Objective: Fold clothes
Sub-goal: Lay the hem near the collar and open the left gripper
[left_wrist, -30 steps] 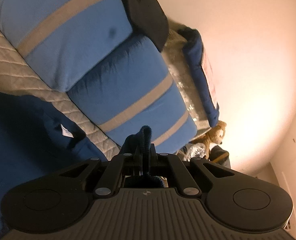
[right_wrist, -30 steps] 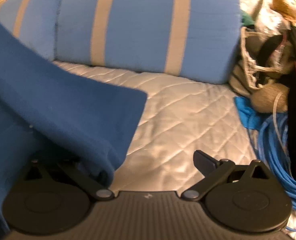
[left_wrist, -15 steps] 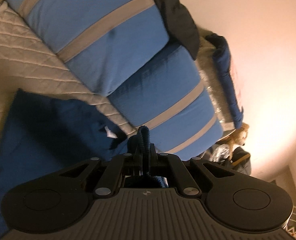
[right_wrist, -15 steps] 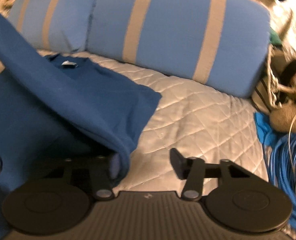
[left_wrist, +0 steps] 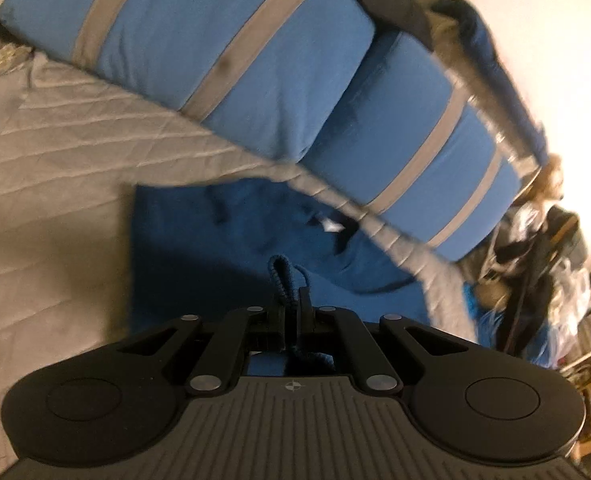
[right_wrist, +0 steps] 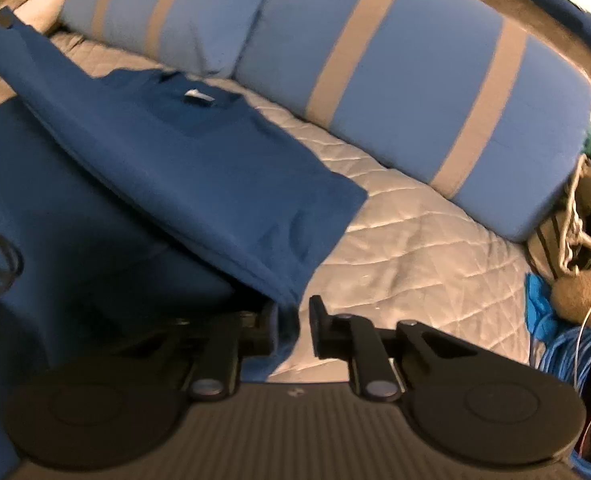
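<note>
Left wrist view: a ribbed hem fold of the dark blue cotton T-shirt [left_wrist: 231,240] is seen pinched between the pressed-together fingers of the left gripper [left_wrist: 291,300]. The rest of the garment is spread flat on the grey quilted bedspread [left_wrist: 55,168], with its neck opening and white label [left_wrist: 332,225] turned toward the two blue pillows with grey stripes [left_wrist: 231,40].

From the right wrist view, a lifted edge of the same T-shirt [right_wrist: 199,168] is shown draped down between the fingers of the right gripper [right_wrist: 293,328]. A narrow gap is left between those fingers, and the cloth is touched only by the left one, so no firm clamp is visible. A coil of blue cable [right_wrist: 563,356] is seen heaped at the right edge of the bedspread [right_wrist: 415,248], below the striped pillows [right_wrist: 415,80].
</note>
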The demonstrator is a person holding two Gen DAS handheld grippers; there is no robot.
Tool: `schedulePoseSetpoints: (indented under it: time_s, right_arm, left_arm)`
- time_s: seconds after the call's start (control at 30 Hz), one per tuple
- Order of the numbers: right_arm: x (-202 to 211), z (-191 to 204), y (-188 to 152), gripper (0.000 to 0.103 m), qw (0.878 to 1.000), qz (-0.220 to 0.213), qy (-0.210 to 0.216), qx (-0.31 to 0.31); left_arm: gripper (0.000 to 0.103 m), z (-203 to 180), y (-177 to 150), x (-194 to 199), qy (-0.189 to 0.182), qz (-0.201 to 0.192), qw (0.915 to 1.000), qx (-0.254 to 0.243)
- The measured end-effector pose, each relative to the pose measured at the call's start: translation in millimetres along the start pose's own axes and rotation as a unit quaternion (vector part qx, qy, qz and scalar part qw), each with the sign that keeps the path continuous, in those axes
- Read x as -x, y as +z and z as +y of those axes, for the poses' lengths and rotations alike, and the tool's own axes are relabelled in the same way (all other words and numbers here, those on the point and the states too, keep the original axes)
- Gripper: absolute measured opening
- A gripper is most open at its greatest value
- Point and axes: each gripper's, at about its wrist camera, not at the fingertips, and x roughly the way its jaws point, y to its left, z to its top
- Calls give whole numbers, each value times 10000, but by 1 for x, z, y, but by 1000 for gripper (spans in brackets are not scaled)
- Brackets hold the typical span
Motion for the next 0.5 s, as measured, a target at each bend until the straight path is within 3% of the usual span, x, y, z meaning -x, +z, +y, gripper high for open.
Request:
schedulePoseSetpoints:
  time_s: [0.13, 0.5]
  right_arm:
    - [1, 12, 0, 26, 9992, -67, -194, 348]
    - [-6, 3, -1, 49, 9996, 24, -234, 125]
  left_arm:
    - [5, 14, -15, -6, 146, 213, 9996, -141]
    - [5, 16, -54, -10, 364, 471, 9927, -1049]
